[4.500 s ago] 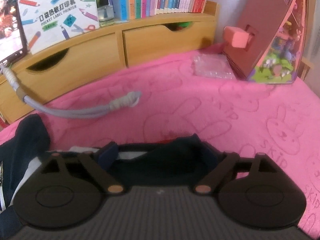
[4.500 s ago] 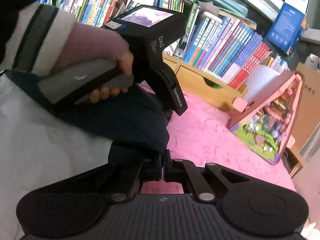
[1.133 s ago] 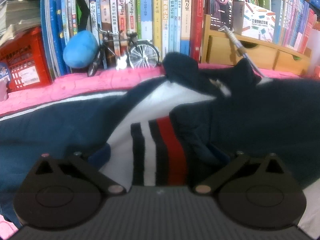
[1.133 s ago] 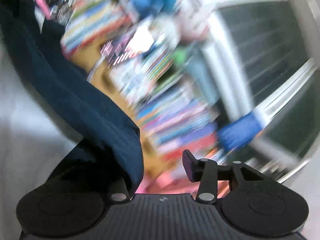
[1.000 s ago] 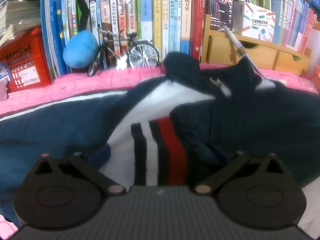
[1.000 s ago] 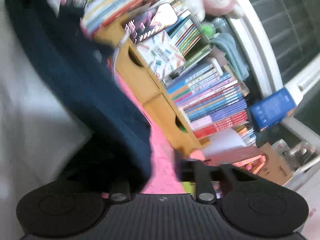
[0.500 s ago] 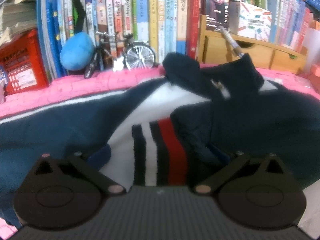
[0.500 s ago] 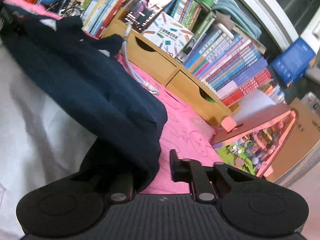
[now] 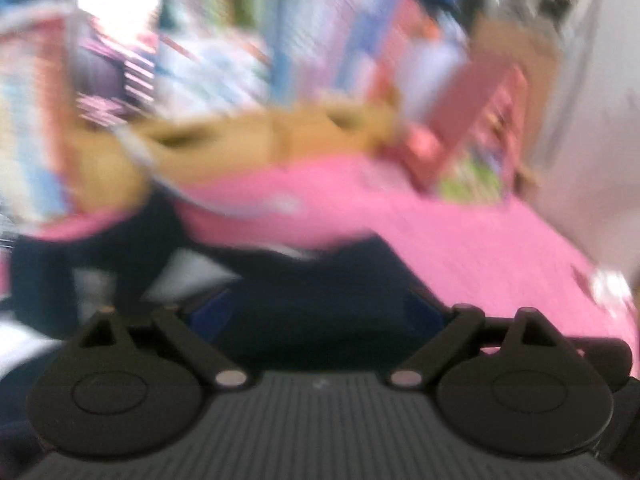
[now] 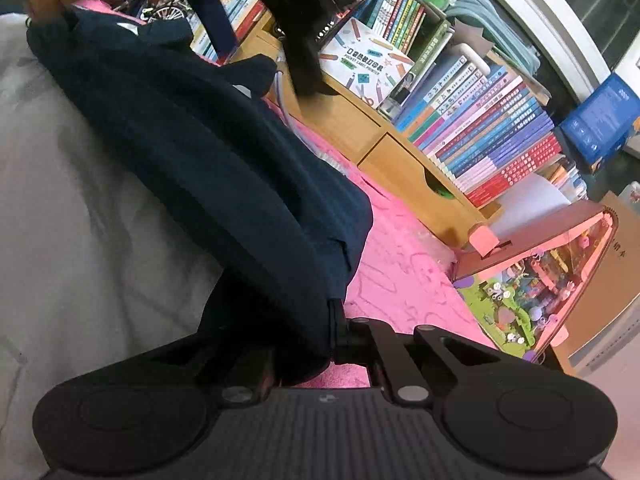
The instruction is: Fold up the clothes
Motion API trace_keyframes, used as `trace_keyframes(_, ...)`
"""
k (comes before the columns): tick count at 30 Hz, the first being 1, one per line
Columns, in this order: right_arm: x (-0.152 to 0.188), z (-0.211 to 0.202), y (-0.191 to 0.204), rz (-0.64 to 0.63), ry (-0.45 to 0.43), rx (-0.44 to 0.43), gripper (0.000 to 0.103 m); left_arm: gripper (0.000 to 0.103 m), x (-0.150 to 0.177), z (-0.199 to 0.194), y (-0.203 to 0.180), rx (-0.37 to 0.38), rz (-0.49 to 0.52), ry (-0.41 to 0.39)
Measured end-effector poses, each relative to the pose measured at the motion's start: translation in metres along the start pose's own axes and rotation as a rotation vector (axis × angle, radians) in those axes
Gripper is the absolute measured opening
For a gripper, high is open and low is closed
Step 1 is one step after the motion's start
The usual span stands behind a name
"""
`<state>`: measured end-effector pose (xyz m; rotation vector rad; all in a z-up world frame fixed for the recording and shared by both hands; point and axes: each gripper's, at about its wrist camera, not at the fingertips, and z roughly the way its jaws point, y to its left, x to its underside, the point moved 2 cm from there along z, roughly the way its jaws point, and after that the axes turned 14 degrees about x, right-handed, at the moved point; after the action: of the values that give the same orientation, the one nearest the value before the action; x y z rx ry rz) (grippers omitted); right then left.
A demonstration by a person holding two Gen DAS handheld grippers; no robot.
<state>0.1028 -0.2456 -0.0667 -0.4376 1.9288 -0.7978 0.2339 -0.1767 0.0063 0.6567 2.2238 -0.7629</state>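
Pink blanket (image 10: pixel 404 280): covered the work surface, with wooden drawers (image 10: pixel 400 168) and books (image 10: pixel 492 136) behind. Navy garment (image 10: pixel 208 168): lay across the blanket over a white panel (image 10: pixel 72 216); its navy part sat doubled over, so you appeared partway through, with squaring and further folds judged outstanding. Right gripper (image 10: pixel 332 344): your jaws stood clamped on the garment's hem edge. Left gripper (image 9: pixel 316 316): your fingers stood wide apart with dark cloth between them, but the blurred view left it unclear whether they gripped anything.
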Motion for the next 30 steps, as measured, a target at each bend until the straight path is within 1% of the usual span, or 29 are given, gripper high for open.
trace_keyframes(1,0.000,0.000,0.000,-0.003,-0.001,0.003,0.006,0.093,-0.001,0.018,-0.006,0.031,0.005,0.048)
trace_keyframes(2,0.000,0.000,0.000,-0.002,-0.001,0.002,0.006,0.091,0.000,0.032,-0.012,0.038,0.025,0.084)
trace_keyframes(4,0.000,0.000,0.000,-0.001,-0.001,-0.001,0.006,0.089,0.003,0.057,-0.023,0.004,0.094,0.145)
trace_keyframes(6,-0.001,0.000,0.000,-0.002,-0.001,-0.004,0.006,0.089,0.001,0.080,-0.022,-0.032,0.111,0.185)
trace_keyframes(7,-0.001,0.000,0.000,-0.004,-0.001,-0.005,0.006,0.091,-0.001,0.090,-0.020,-0.045,0.113,0.200)
trace_keyframes(9,-0.001,0.001,0.000,-0.006,0.000,-0.005,0.006,0.093,-0.010,0.103,-0.019,-0.057,0.131,0.202)
trace_keyframes(11,-0.001,0.002,-0.001,-0.002,0.002,-0.009,0.006,0.094,-0.016,0.111,-0.018,-0.079,0.118,0.194)
trace_keyframes(13,-0.001,0.003,-0.002,0.001,0.006,-0.011,0.006,0.094,-0.024,0.115,-0.012,-0.116,0.088,0.177)
trace_keyframes(15,-0.001,0.003,-0.002,0.002,0.004,-0.013,0.006,0.091,-0.030,0.113,-0.004,-0.146,0.061,0.160)
trace_keyframes(16,-0.002,0.003,-0.002,0.001,0.003,-0.014,0.006,0.087,-0.032,0.109,0.000,-0.153,0.047,0.150)
trace_keyframes(18,-0.002,0.002,-0.002,-0.004,-0.002,-0.015,0.006,0.086,-0.034,0.098,0.009,-0.107,0.000,0.119)
trace_keyframes(19,-0.002,0.002,-0.001,-0.008,-0.006,-0.015,0.006,0.086,-0.036,0.092,0.011,-0.072,-0.023,0.096)
trace_keyframes(21,-0.003,0.002,0.000,-0.022,-0.011,-0.006,0.006,0.086,-0.038,0.090,0.010,-0.016,-0.024,0.084)
trace_keyframes(22,-0.003,0.001,0.001,-0.028,-0.013,-0.002,0.006,0.086,-0.037,0.095,0.007,-0.053,0.010,0.099)
trace_keyframes(23,-0.003,0.001,0.002,-0.031,-0.014,0.001,0.006,0.082,-0.036,0.102,0.006,-0.135,0.058,0.115)
trace_keyframes(24,-0.003,0.001,0.003,-0.033,-0.014,0.004,0.006,0.081,-0.035,0.109,0.007,-0.250,0.105,0.128)
trace_keyframes(25,-0.003,0.001,0.003,-0.034,-0.014,0.005,0.006,0.081,-0.036,0.109,0.014,-0.340,0.102,0.103)
trace_keyframes(27,-0.003,0.002,0.003,-0.035,-0.013,0.006,0.006,0.080,-0.043,0.094,0.039,-0.391,-0.046,0.041)
trace_keyframes(28,-0.003,0.002,0.003,-0.037,-0.013,0.008,0.006,0.073,-0.044,0.080,0.047,-0.378,-0.102,0.005)
trace_keyframes(29,-0.002,0.002,0.004,-0.040,-0.014,0.010,0.006,0.068,-0.045,0.064,0.055,-0.364,-0.148,-0.028)
trace_keyframes(30,-0.002,0.002,0.004,-0.042,-0.015,0.012,0.006,0.070,-0.043,0.045,0.058,-0.350,-0.135,-0.049)
